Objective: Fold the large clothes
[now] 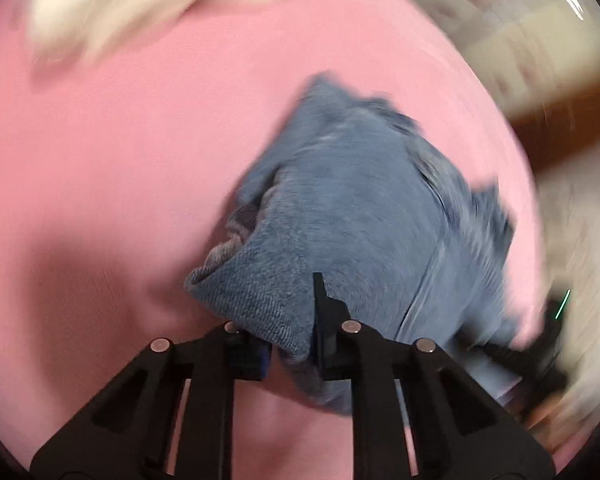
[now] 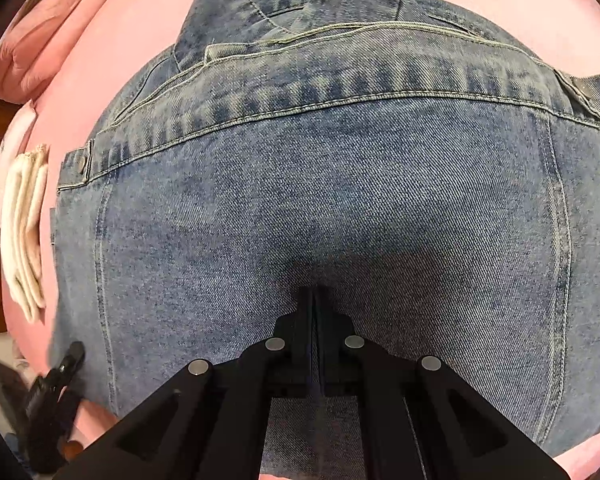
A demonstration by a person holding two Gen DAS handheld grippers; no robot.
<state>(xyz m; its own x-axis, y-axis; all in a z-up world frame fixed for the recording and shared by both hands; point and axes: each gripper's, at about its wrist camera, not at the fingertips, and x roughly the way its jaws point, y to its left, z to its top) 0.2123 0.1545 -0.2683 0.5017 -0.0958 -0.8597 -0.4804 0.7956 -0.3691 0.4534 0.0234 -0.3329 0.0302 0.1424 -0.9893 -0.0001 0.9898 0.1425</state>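
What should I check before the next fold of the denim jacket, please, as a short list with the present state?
1. Left gripper holds the denim jacket: ok, fabric is between its fingers.
2. Right gripper grips cloth: cannot tell; jaws closed, pressed to denim.
3. Jacket back lies flat: ok in the right wrist view.
4. Pink surface beyond the collar is free: ok.
5. White cloth is apart from jacket: ok.
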